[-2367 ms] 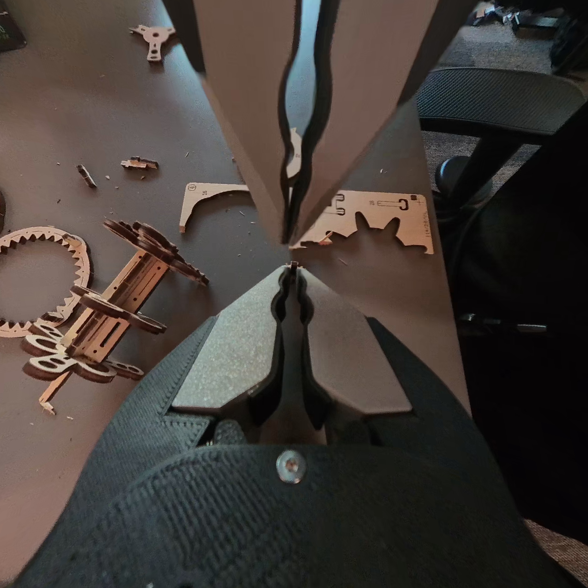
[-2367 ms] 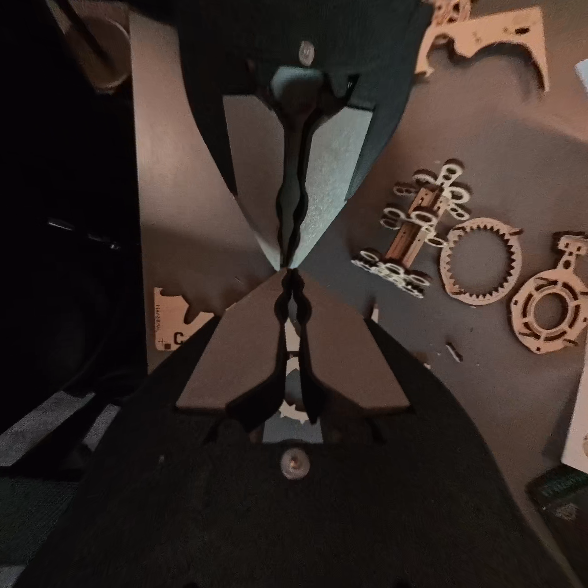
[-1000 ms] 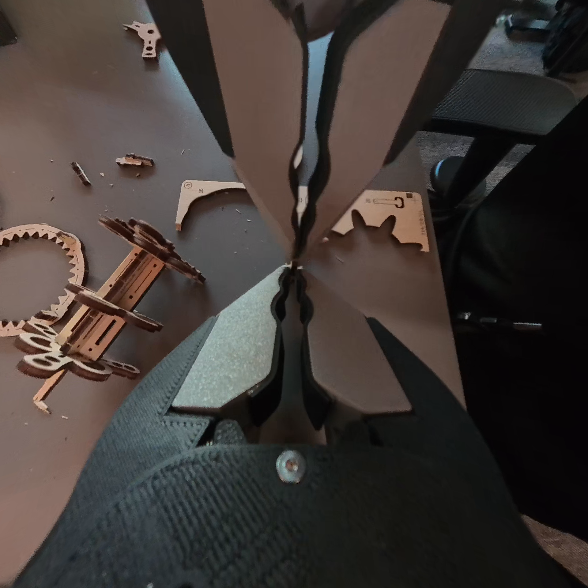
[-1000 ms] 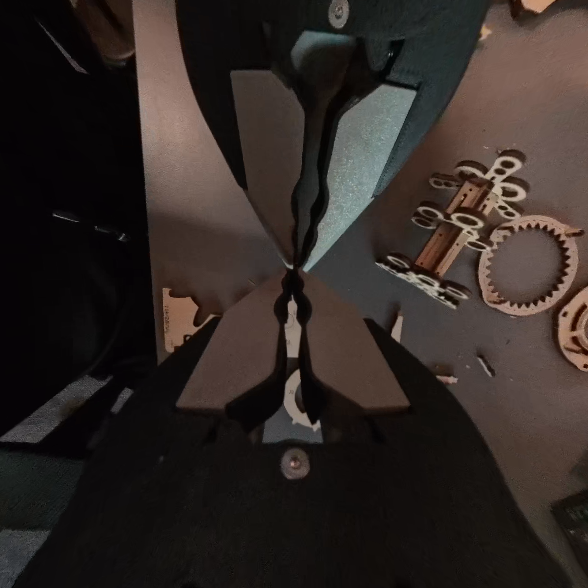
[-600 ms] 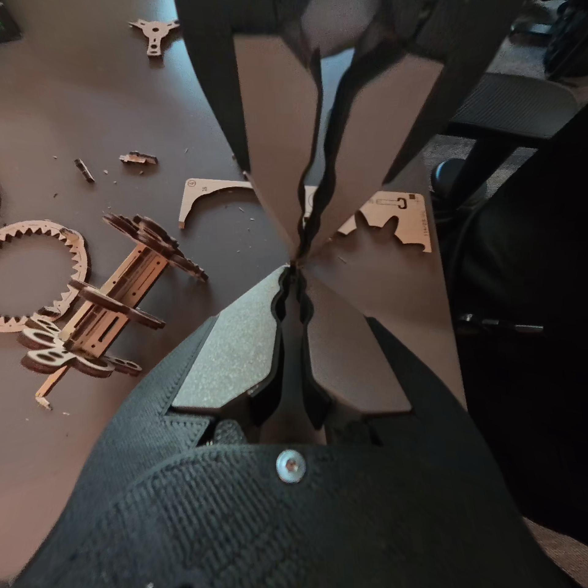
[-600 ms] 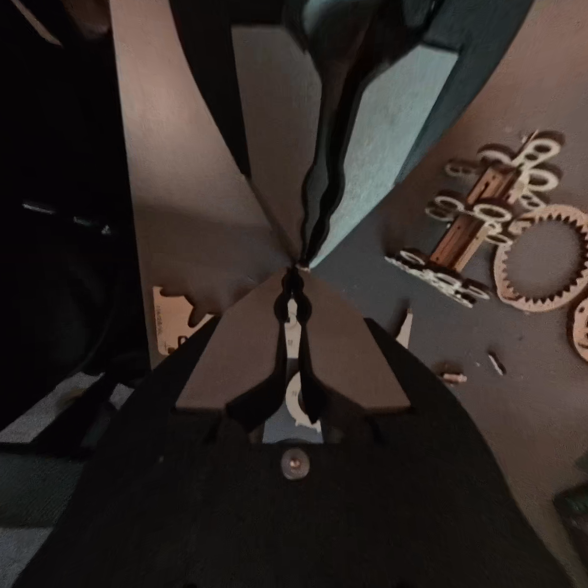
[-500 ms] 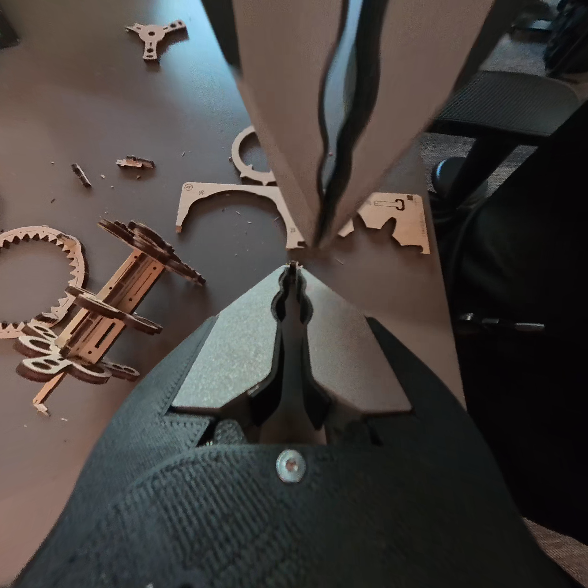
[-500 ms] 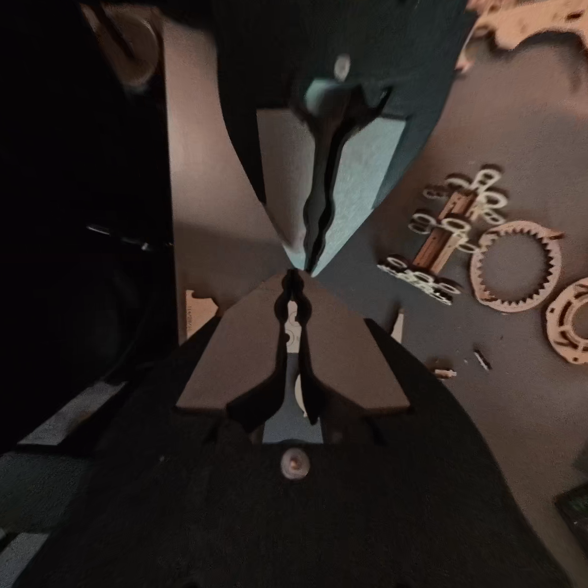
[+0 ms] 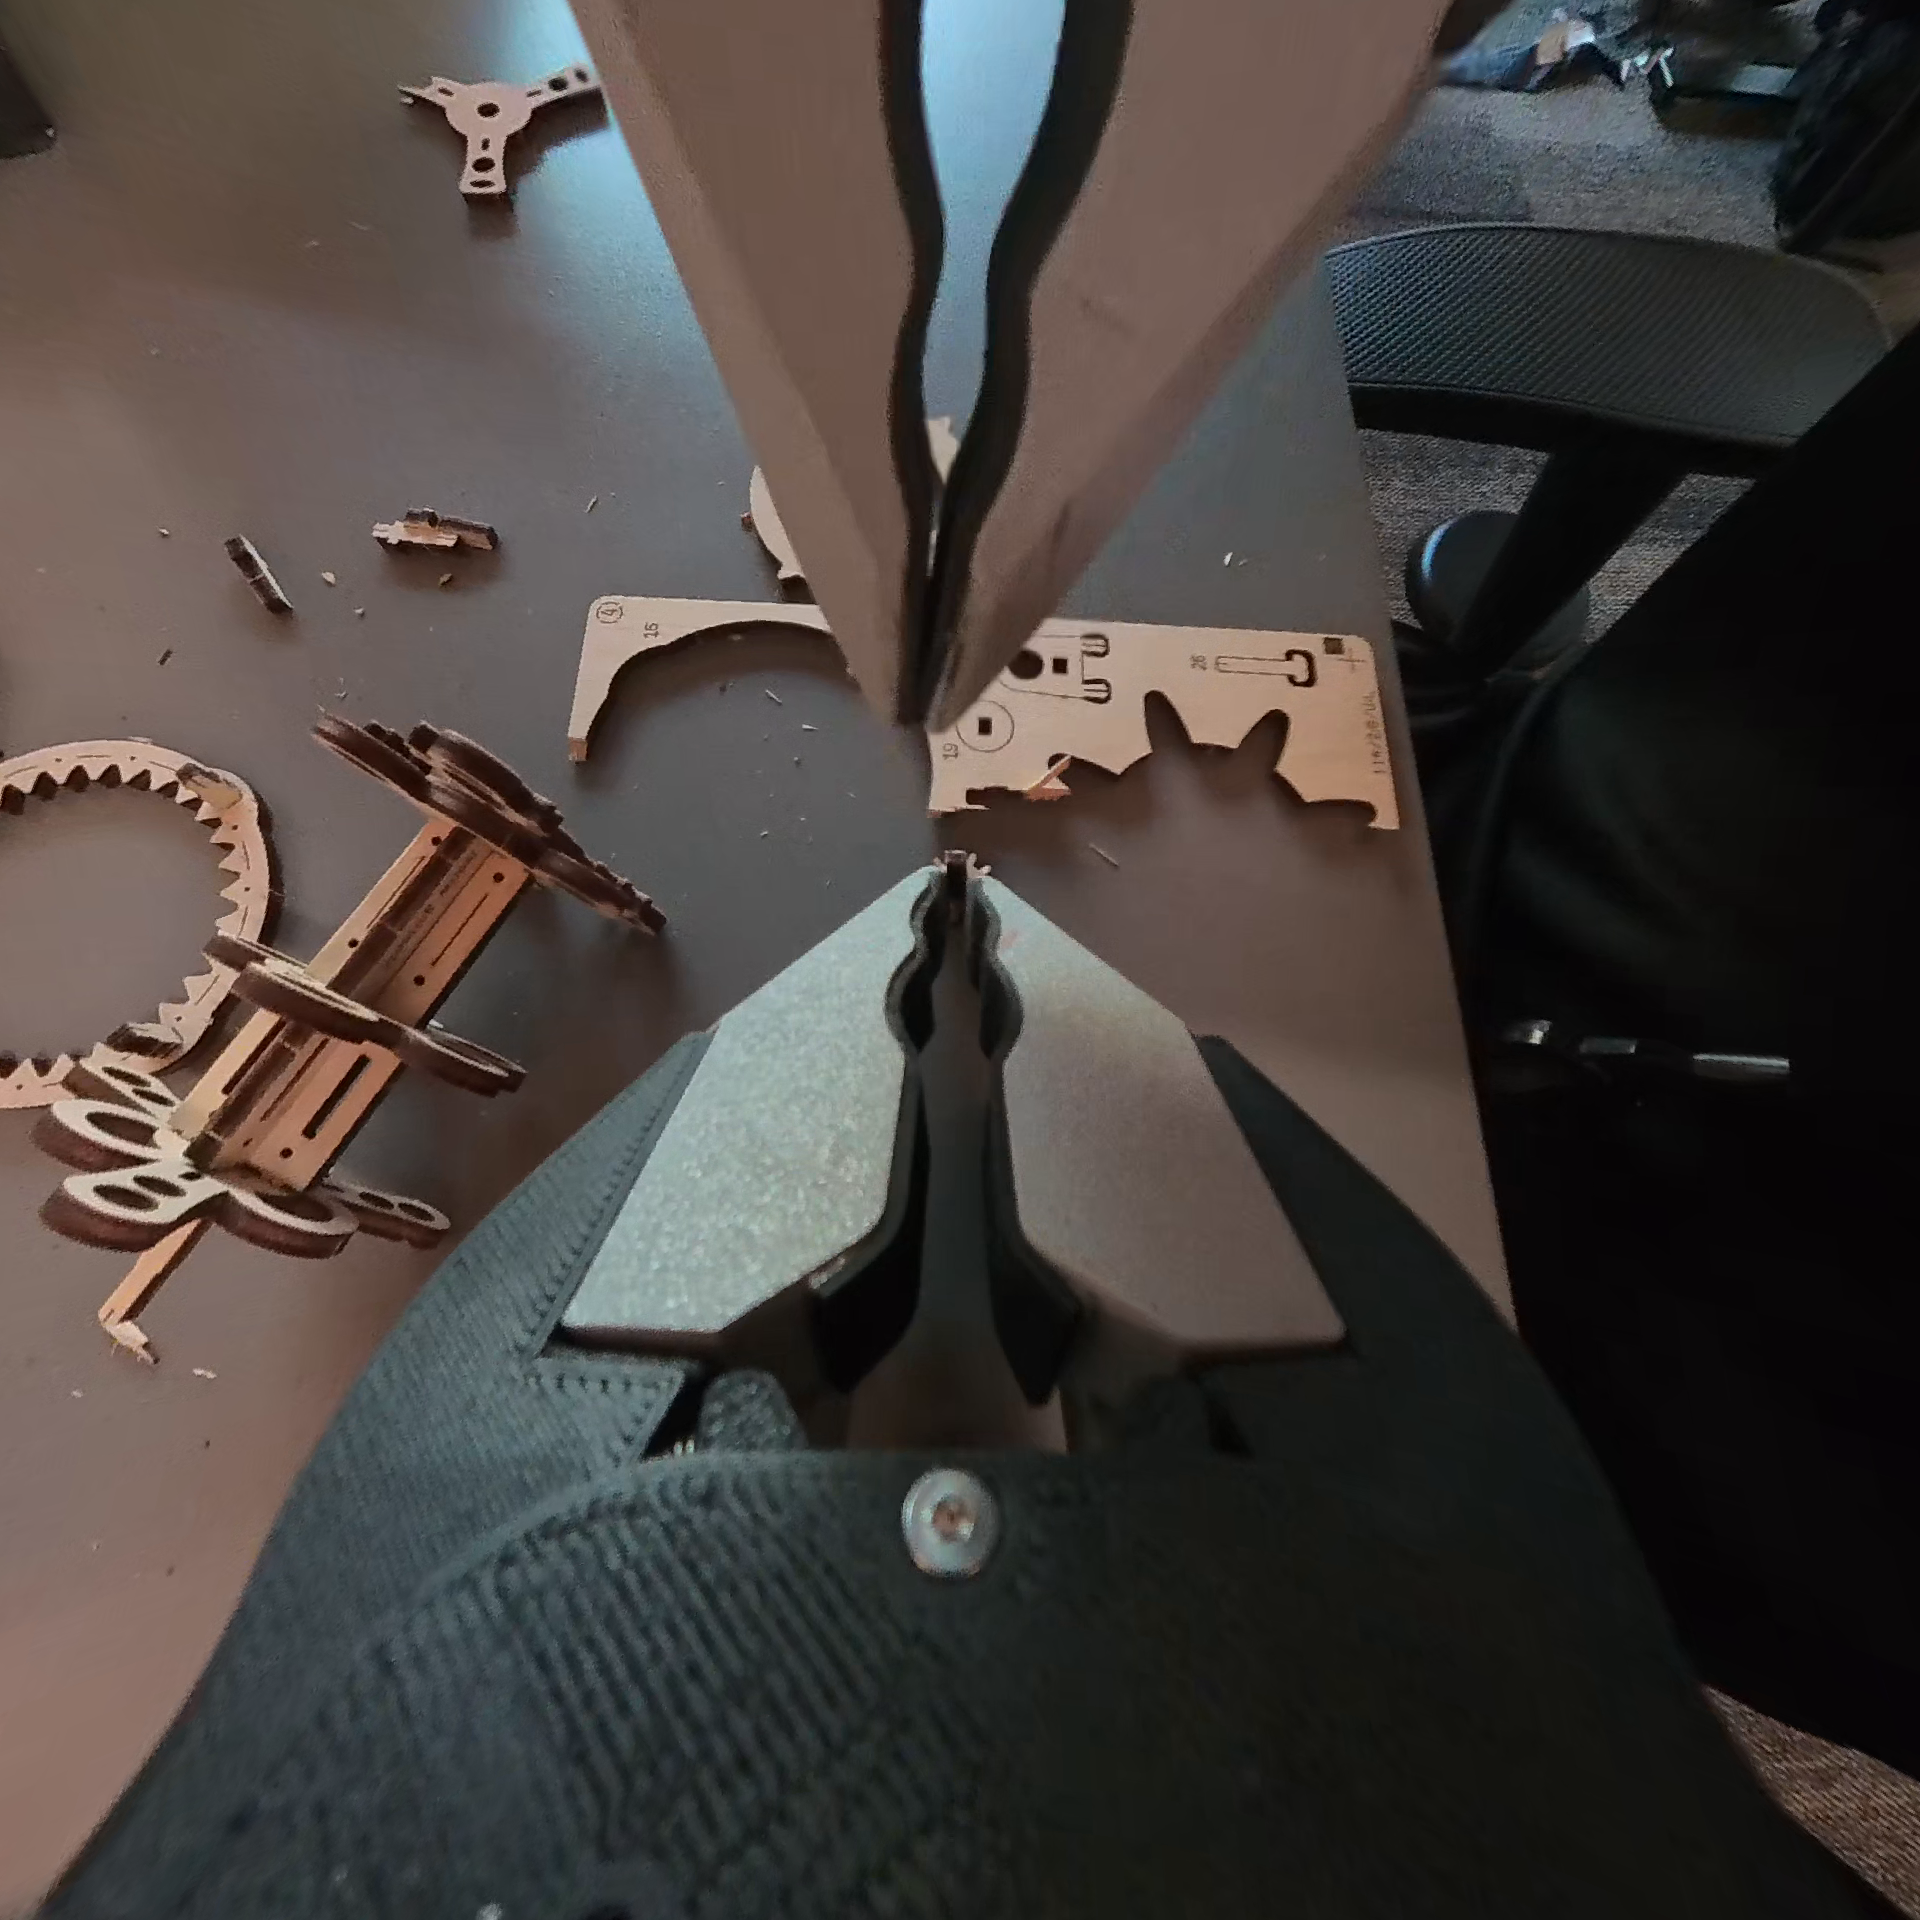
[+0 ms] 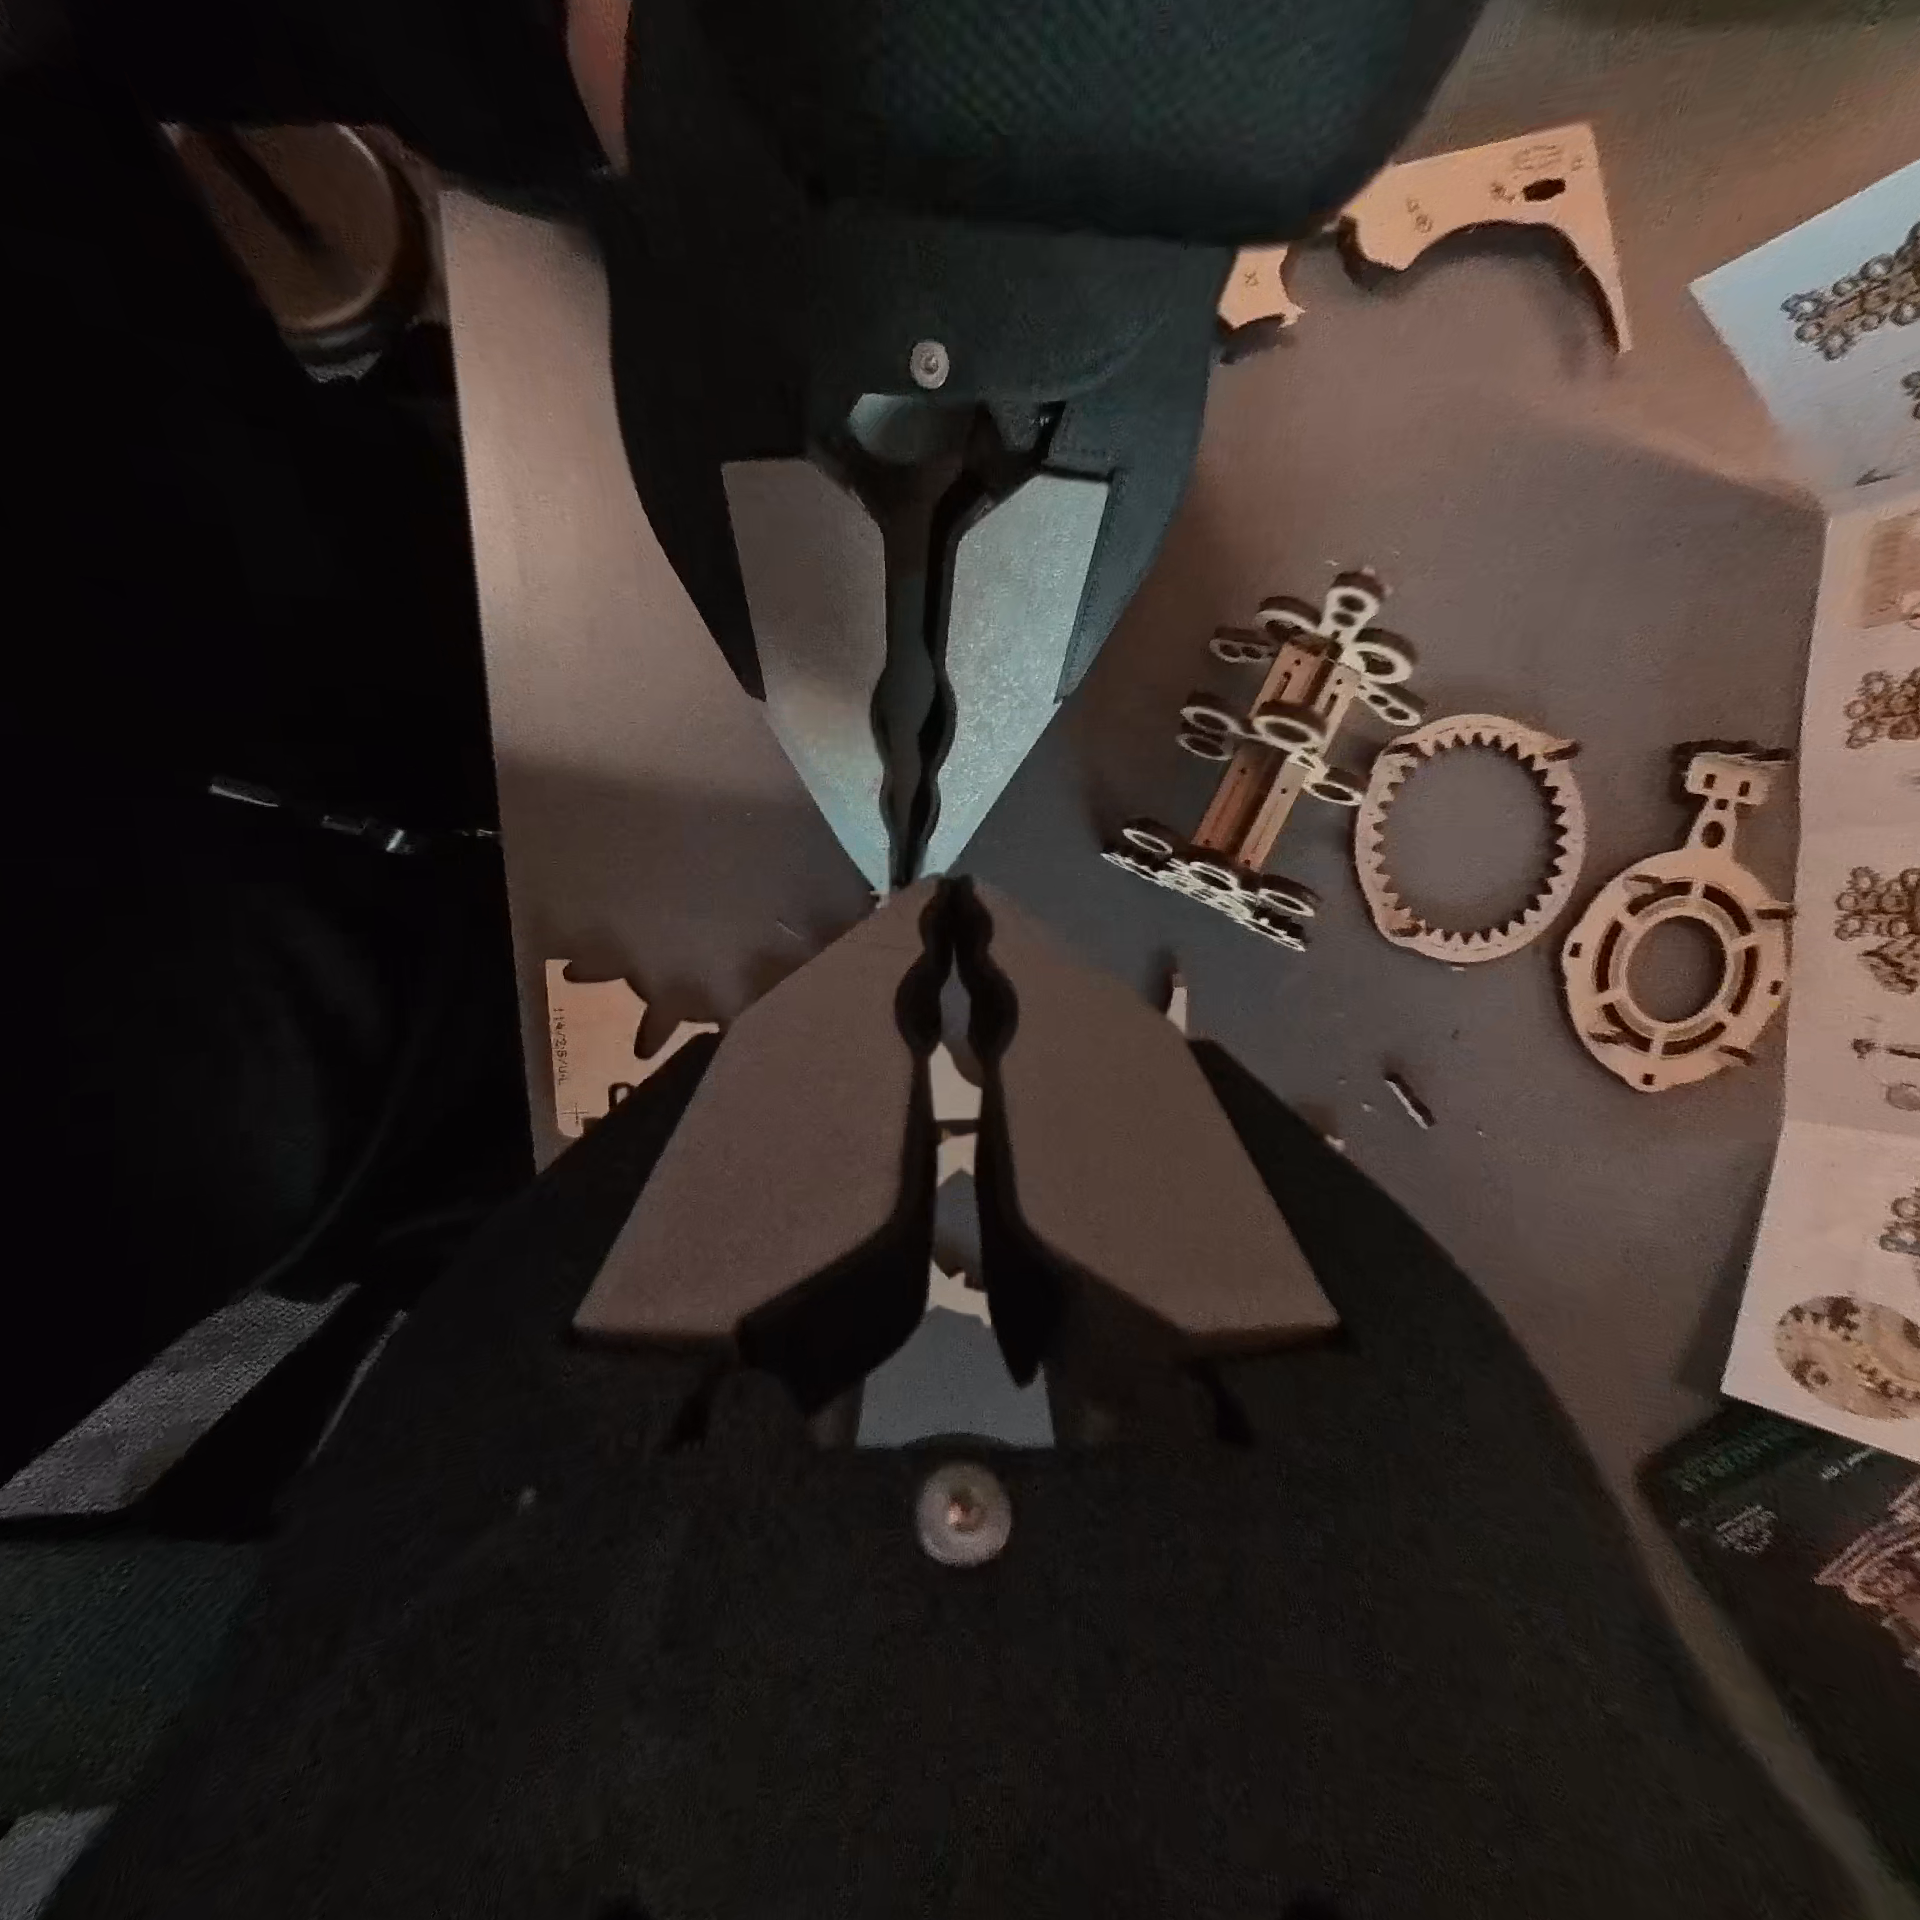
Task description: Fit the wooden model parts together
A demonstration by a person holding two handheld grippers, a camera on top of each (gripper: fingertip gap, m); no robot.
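My left gripper [image 9: 954, 883] is shut on a tiny toothed wooden part [image 9: 954, 862] that sticks out of its fingertips. My right gripper [image 9: 925, 712] points down at it from above, jaws shut, with a short gap between the two tips in the left wrist view. Nothing shows in the right gripper's fingertips. In the right wrist view the right gripper [image 10: 951, 888] and the left gripper [image 10: 909, 868] meet nearly tip to tip. A wooden axle assembly with several toothed discs [image 9: 343, 997] lies on the dark table to the left; it also shows in the right wrist view [image 10: 1262, 769].
A ring gear [image 9: 135, 862] lies beside the assembly, a round frame part [image 10: 1678, 956] beyond it. A punched wooden sheet [image 9: 1164, 717] lies under the grippers by the table edge. A three-arm piece [image 9: 488, 114], an instruction sheet [image 10: 1860, 935] and an office chair [image 9: 1600, 332] are around. About 5 cm separates my left fingertips from my right.
The two gripper tips were pressed together half a second to a second ago. The right gripper has since drawn back from the left one, which still holds the small part.
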